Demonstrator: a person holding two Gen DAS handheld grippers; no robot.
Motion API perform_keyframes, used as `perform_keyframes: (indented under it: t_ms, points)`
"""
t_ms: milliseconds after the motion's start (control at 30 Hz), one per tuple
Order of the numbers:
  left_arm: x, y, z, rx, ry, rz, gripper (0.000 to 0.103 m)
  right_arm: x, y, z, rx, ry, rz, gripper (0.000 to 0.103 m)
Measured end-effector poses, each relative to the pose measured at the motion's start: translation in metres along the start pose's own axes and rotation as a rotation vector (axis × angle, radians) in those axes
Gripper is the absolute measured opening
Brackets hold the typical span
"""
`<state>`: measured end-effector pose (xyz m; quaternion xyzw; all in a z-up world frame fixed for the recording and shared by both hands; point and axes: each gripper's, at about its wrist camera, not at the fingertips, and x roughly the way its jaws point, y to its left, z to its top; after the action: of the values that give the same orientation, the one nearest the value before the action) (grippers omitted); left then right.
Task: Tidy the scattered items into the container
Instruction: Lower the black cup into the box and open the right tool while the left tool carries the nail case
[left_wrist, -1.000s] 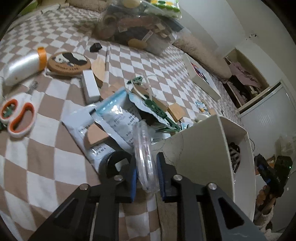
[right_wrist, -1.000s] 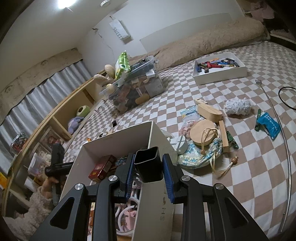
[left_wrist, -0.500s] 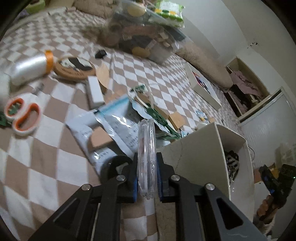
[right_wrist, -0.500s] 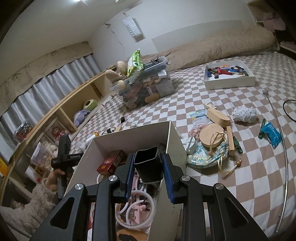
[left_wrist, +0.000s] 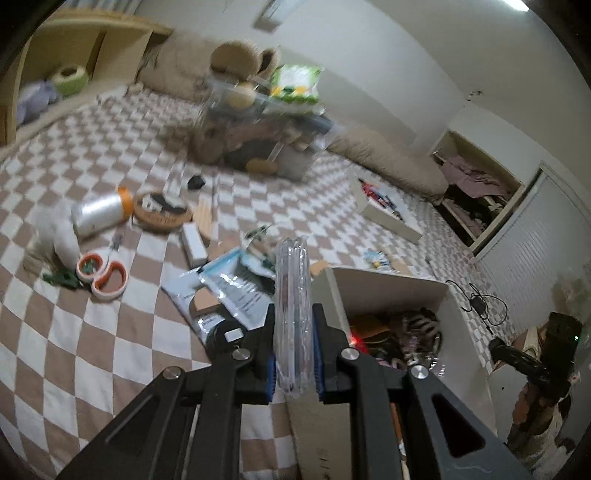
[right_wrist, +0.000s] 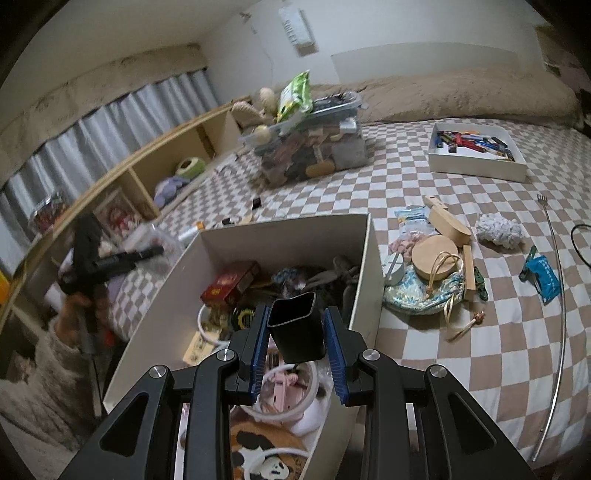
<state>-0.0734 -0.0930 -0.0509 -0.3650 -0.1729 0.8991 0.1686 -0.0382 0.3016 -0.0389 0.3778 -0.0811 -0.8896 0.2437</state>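
Left wrist view shows your left gripper (left_wrist: 294, 363) clamped tight on a clear flat plastic packet (left_wrist: 293, 306), held on edge, its long axis pointing away along the fingers, beside the white box (left_wrist: 388, 291). Your right gripper (right_wrist: 298, 354) pinches a black square cup (right_wrist: 297, 325), mouth pointing up and away, above the box's clutter.

Beige bolster pillow (right_wrist: 461, 94) lies beside wooden shelf (right_wrist: 159, 158).
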Motion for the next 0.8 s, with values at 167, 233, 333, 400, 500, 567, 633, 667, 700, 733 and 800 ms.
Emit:
perform_keyframes:
  t_ms: [167, 233, 333, 400, 500, 567, 633, 667, 700, 733, 800]
  points:
    - [-0.018, -0.023, 0.001, 0.055, -0.043, -0.027, 0.016, 0.005, 0.013, -0.003, -0.069, 0.064, -0.025, 0.031]
    - [-0.022, -0.033, -0.001, 0.081, -0.052, -0.039, 0.016, 0.008, 0.019, -0.005, -0.1, 0.093, -0.035, 0.03]
    - [-0.026, -0.048, -0.005, 0.116, -0.054, -0.059, 0.016, 0.013, 0.026, -0.008, -0.14, 0.128, -0.048, 0.03]
    - [-0.028, -0.057, -0.009, 0.138, -0.051, -0.074, 0.016, 0.016, 0.031, -0.01, -0.173, 0.156, -0.057, 0.03]
    - [-0.029, -0.073, -0.019, 0.175, -0.036, -0.098, 0.016, 0.023, 0.04, -0.015, -0.237, 0.211, -0.079, 0.03]
    - [-0.027, -0.083, -0.026, 0.195, -0.016, -0.118, 0.016, 0.027, 0.046, -0.019, -0.283, 0.248, -0.1, 0.03]
    - [-0.023, -0.092, -0.033, 0.211, 0.006, -0.137, 0.015, 0.03, 0.053, -0.024, -0.336, 0.286, -0.123, 0.03]
    - [-0.022, -0.096, -0.036, 0.217, 0.017, -0.147, 0.016, 0.031, 0.056, -0.025, -0.361, 0.299, -0.134, 0.03]
    - [-0.02, -0.099, -0.038, 0.221, 0.025, -0.155, 0.016, 0.031, 0.06, -0.027, -0.392, 0.309, -0.148, 0.03]
    - [-0.018, -0.102, -0.04, 0.226, 0.034, -0.163, 0.016, 0.031, 0.063, -0.029, -0.418, 0.318, -0.159, 0.03]
    - [-0.015, -0.108, -0.045, 0.233, 0.05, -0.176, 0.016, 0.031, 0.07, -0.032, -0.464, 0.336, -0.179, 0.03]
